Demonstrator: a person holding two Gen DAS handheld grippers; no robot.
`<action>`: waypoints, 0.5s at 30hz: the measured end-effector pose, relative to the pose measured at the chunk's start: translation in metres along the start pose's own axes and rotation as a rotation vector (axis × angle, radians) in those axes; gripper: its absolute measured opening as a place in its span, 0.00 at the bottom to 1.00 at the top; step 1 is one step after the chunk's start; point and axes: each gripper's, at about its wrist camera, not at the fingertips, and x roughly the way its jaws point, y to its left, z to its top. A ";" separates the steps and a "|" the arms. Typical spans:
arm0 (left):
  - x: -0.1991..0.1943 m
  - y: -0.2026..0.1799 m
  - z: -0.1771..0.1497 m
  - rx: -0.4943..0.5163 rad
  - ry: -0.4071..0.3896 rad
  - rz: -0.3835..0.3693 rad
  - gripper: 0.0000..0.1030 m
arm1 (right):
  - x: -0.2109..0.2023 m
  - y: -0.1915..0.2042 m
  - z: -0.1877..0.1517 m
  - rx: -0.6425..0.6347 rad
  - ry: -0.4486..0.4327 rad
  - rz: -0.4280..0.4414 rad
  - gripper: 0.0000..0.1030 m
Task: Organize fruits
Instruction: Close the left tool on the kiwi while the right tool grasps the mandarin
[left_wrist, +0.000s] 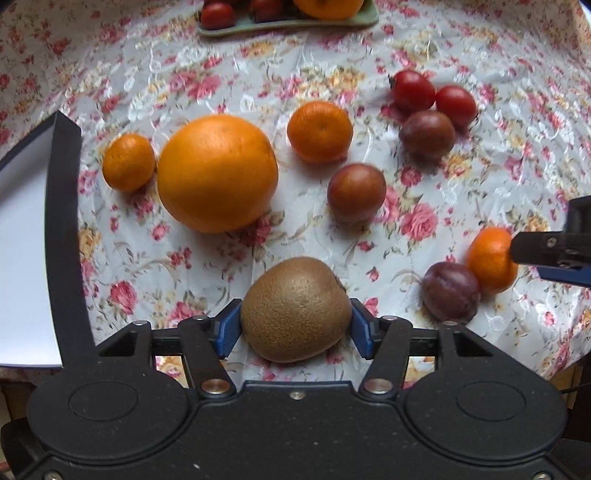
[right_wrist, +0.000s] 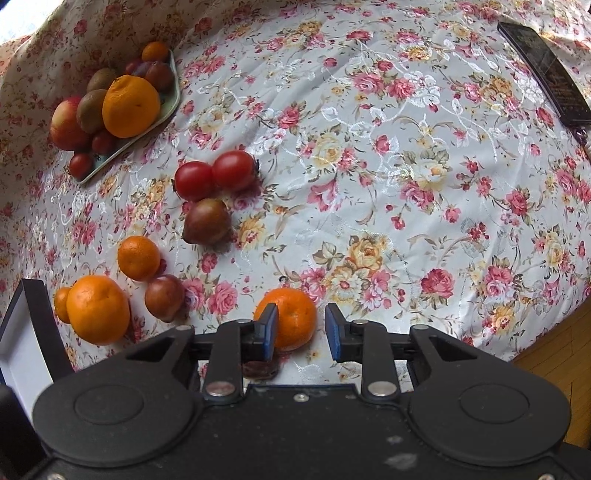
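Left gripper (left_wrist: 295, 326): blue pads pressed to both sides of a brown fuzzy kiwi (left_wrist: 295, 310), clamped on it, just above the flowered satin cloth (left_wrist: 461, 184) covering the worktop.

Right gripper (right_wrist: 300, 330): jaws parted, not closed on anything; a small orange mandarin (right_wrist: 291, 317) sits between and just beyond the pads, the left pad overlapping its edge. Whether the pad touches it cannot be told. In the left wrist view the same mandarin (left_wrist: 491, 258) lies touching a dark purple plum (left_wrist: 450, 291), with the right gripper's fingers (left_wrist: 546, 251) at its far side.

Loose fruit on the cloth, outward from the left gripper:
- a large round orange (left_wrist: 218, 173), touching a small mandarin (left_wrist: 128, 162) on its left;
- a second small mandarin (left_wrist: 319, 132) to its right, apart;
- a brownish-red plum (left_wrist: 356, 192) near the middle;
- another brownish plum (left_wrist: 427, 135) touching two red cherry tomatoes (left_wrist: 413, 90), side by side.

Pale green rectangular tray (right_wrist: 168, 107), far left in the right wrist view: holds an orange, two kiwis, a red apple, tomatoes, dark plums and a mandarin, heaped together.

Other items: a white box with a black rim (left_wrist: 62, 221) at the left edge; a dark flat phone-like device (right_wrist: 543, 70) at the far right, well apart from the fruit.
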 end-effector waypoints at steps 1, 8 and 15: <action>-0.001 0.000 0.000 -0.004 -0.003 0.003 0.60 | -0.001 -0.002 0.000 0.002 -0.002 0.003 0.29; -0.007 -0.001 0.004 -0.049 -0.015 -0.054 0.60 | -0.005 -0.004 -0.002 -0.018 -0.036 0.015 0.32; -0.029 0.005 0.007 -0.084 -0.090 -0.053 0.60 | -0.009 0.006 -0.005 -0.034 -0.069 0.048 0.34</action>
